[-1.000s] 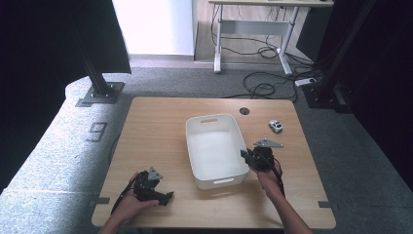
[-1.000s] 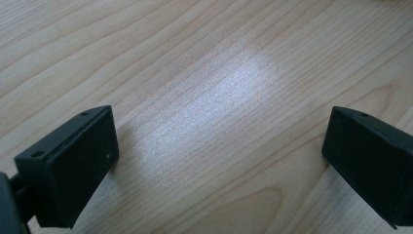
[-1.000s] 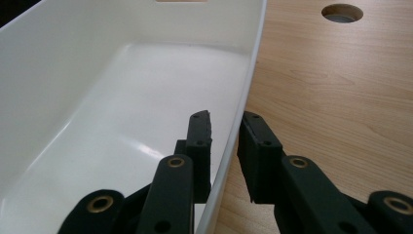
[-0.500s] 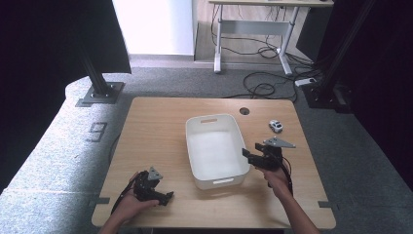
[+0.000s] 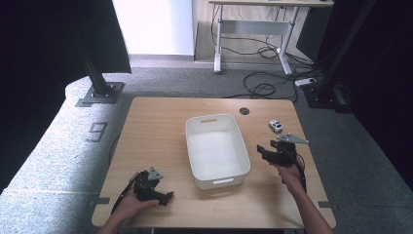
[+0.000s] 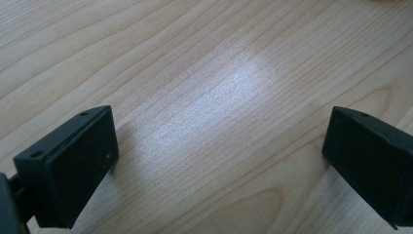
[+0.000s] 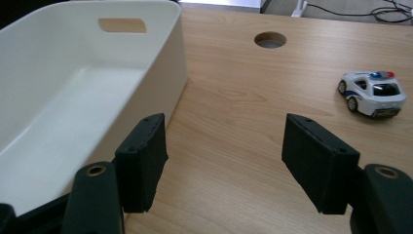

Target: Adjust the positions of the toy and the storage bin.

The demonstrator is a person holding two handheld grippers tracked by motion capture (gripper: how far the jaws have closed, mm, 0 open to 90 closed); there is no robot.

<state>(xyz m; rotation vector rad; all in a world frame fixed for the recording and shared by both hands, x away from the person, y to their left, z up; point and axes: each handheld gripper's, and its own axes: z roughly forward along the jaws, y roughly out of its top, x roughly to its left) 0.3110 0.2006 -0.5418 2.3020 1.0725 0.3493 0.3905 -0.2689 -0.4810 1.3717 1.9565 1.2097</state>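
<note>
A white plastic bin (image 5: 216, 151) stands empty in the middle of the wooden table (image 5: 156, 126). A small white toy police car (image 5: 275, 126) sits to the bin's right, toward the far edge. My right gripper (image 5: 263, 151) hovers just right of the bin, open, nothing between its jaws. In the right gripper view the bin (image 7: 73, 97) is at the left and the toy car (image 7: 372, 93) at the upper right, beyond my right gripper (image 7: 224, 161). My left gripper (image 5: 163, 197) rests open at the near left corner, over bare wood (image 6: 214, 107).
A round cable hole (image 5: 244, 111) pierces the table behind the bin. Beyond the table lie grey carpet, black stand bases (image 5: 100, 92), a desk frame (image 5: 253, 44) and loose cables (image 5: 265, 87).
My right gripper has drawn back to the right, away from the bin's side. The left gripper has stayed put.
</note>
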